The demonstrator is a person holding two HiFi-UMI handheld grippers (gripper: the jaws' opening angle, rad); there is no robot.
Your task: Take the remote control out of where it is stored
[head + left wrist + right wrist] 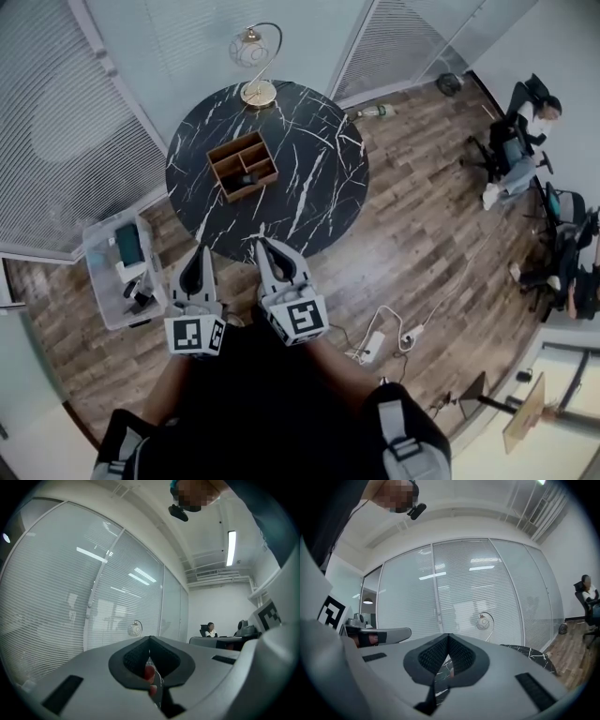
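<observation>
Far left on the wood floor (pixel 422 253) I see a clear plastic bin (pixel 98 281) with a few things in it that I can't make out. Next comes my left gripper (pixel 199 251), held just short of the table's near edge. Its own camera shows the two jaws of the left gripper (pixel 150 638) clenched, dark pads meeting in a point with nothing between them. That view looks out at blinds and a globe lamp (pixel 135 628).

On the round black marble table (pixel 319 178) sits a wooden organizer (pixel 225 157), left of centre. The remote control (pixel 247 178) is the dark shape lying inside one of its compartments on the side nearer me, well apart from both grippers. Behind the organizer, at the table's far edge, stands the lamp (pixel 255 56) on its brass base.

My right gripper (pixel 262 242) is just beside the left one, its tip over the table's near rim. Seen from the right gripper (pixel 448 635), the jaws are clenched too, holding nothing, with the marble top (pixel 534 657) showing to the right.

Further right a green bottle (pixel 375 112) lies on the floor, a white power strip (pixel 372 347) sits by my feet, and a person (pixel 525 141) is seated in an office chair at the far right.
</observation>
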